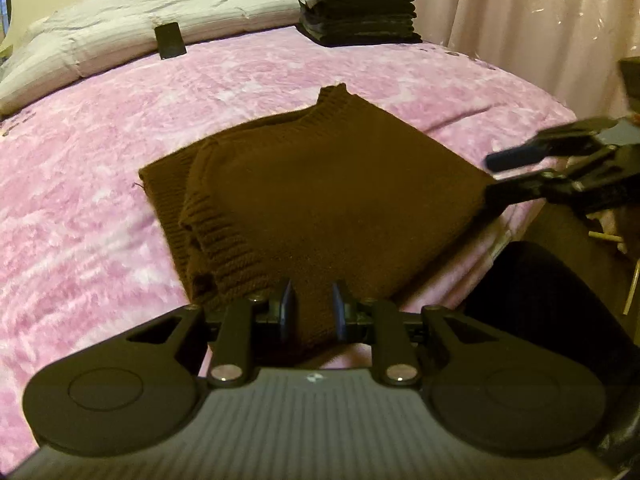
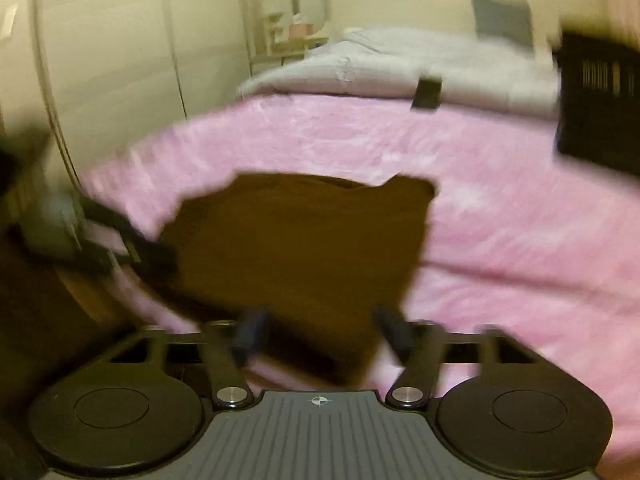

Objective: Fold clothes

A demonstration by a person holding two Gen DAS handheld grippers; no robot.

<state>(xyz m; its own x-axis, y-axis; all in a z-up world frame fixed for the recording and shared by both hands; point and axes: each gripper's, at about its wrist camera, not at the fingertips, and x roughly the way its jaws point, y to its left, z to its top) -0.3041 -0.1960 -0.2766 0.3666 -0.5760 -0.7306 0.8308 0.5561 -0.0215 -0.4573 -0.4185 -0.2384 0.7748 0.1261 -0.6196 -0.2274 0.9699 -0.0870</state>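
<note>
- A pink blanket (image 1: 100, 168) covers the bed, with a pale grey duvet (image 1: 160, 12) bunched at its far end.
- A folded brown sweater (image 1: 320, 192) lies on the blanket at the near edge.
- A stack of dark folded clothes (image 1: 360, 4) stands at the far corner.
- The left gripper (image 1: 311, 312) has its fingers narrowly parted, the sweater's near hem between them.
- The right gripper (image 2: 320, 334), blurred, is spread wide over the sweater, gripping nothing.
- A small black device (image 1: 170, 40) leans against the duvet.
</note>
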